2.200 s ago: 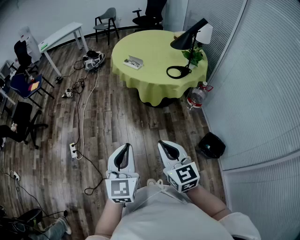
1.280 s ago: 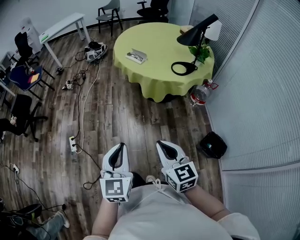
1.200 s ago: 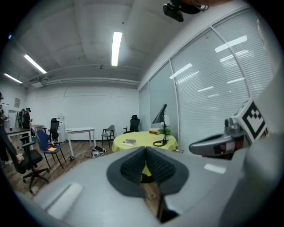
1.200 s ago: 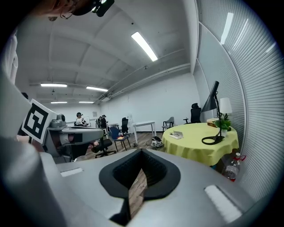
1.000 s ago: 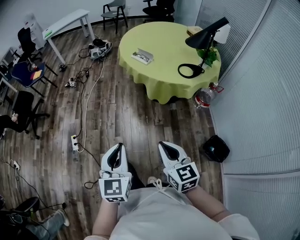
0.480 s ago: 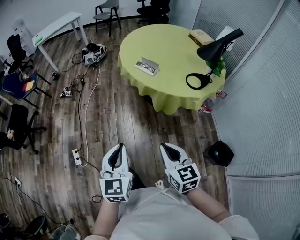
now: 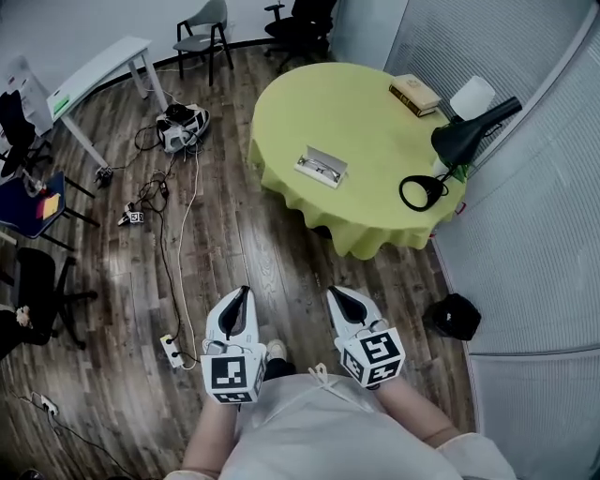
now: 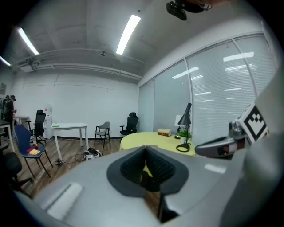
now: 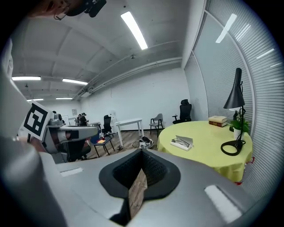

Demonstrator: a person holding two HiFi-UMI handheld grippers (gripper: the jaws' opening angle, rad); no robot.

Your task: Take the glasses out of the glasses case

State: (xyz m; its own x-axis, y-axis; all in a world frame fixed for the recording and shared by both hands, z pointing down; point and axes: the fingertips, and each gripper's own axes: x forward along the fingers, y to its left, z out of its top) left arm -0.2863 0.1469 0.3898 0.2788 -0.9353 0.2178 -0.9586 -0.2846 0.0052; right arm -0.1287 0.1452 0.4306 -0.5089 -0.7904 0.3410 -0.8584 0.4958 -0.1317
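Observation:
An open white glasses case (image 7: 321, 167) with dark-framed glasses in it lies on the round table with a yellow-green cloth (image 7: 375, 202), well ahead of both grippers. In the right gripper view the glasses case (image 9: 182, 142) shows on the table's near left part. My left gripper (image 7: 246, 292) and right gripper (image 7: 333, 292) are held low over the wooden floor, side by side, far short of the table. Both are shut with nothing between the jaws. In the left gripper view the left gripper (image 8: 146, 175) hides most of the table.
A black desk lamp (image 7: 459, 150), a book (image 7: 414, 93) and a small plant stand at the table's far right. A wall of blinds runs along the right. A black bag (image 7: 453, 316), cables and a power strip (image 7: 172, 352) lie on the floor. Chairs (image 7: 202, 23) and a white desk (image 7: 94, 75) stand at left.
The view has advanced towards the table, which now sits nearer and lower in the picture, with the case larger. Both grippers keep the same shut pose in front of the body.

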